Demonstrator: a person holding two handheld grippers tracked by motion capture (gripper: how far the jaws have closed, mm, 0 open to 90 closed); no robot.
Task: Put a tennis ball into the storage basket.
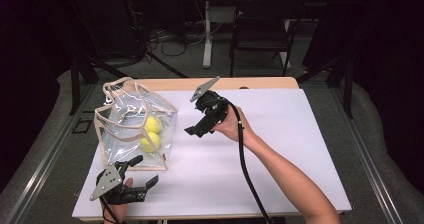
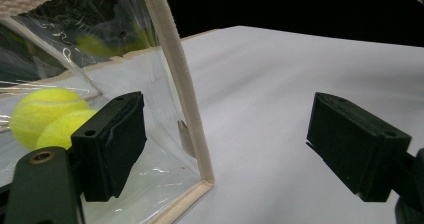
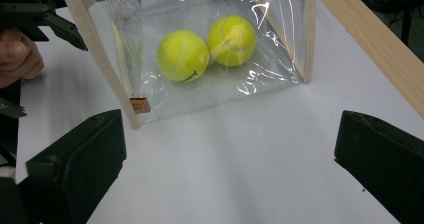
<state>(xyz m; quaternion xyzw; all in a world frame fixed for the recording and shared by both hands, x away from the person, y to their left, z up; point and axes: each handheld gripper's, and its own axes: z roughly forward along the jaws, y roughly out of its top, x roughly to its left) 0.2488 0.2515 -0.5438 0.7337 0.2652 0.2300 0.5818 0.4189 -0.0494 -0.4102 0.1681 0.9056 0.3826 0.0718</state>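
Left hand-held gripper [image 1: 139,173] sits nearest, jaws wide apart, holding nothing, right at the near corner of the clear bag [image 1: 131,115], w/ one jaw against the film. Bag stands on the tabletop [image 1: 280,149] just ahead of it, two tennis balls [image 3: 183,55] inside, touching each other. Right hand-held gripper [image 1: 196,126] hovers farther off beside the bag, also wide open & empty. Bag looks light, floppy, slick; film would likely crumple, so best grab the stiff cream edging [image 2: 182,89] or a handle.
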